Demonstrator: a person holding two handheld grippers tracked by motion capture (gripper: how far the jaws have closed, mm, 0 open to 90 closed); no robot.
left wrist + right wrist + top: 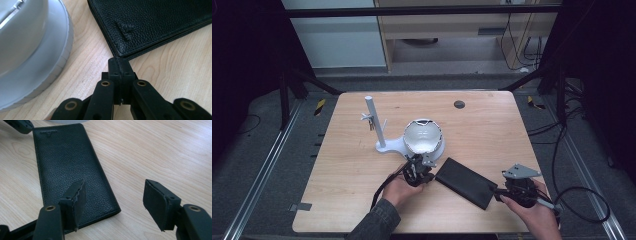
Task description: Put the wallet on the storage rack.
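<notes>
Black pebbled leather marks the one wallet (466, 182) on the pale wooden bench (492, 130) in the high view; it lies flat and slanted in the near middle, between the two hands. One white stand (382, 135) with an upright post rises toward the left, and one silvery dome (423, 136) sits on its round base, just beyond the wallet's far corner. The left tongs (424, 172) sit at that far corner, beside the dome; the right tongs (498, 192) sit at the wallet's near end. The right half of the bench and its far strip lie bare, apart from one dark round cap (459, 104) near the far edge.

In the left gripper view, the left tongs (119, 65) are pressed together with no gap, their tips touching or just short of the wallet's (155, 22) corner; I cannot tell whether they pinch it. A small embossed mark sits near that corner, too faint to read. The dome's grey base (47, 67) curves close by at the left.

In the right gripper view, the right tongs (113, 196) stand wide apart, holding nothing; one jaw overlaps the wallet's (67, 162) near end and the other is over bare wood. A small embossed emblem shows at the wallet's far end, unreadable.
</notes>
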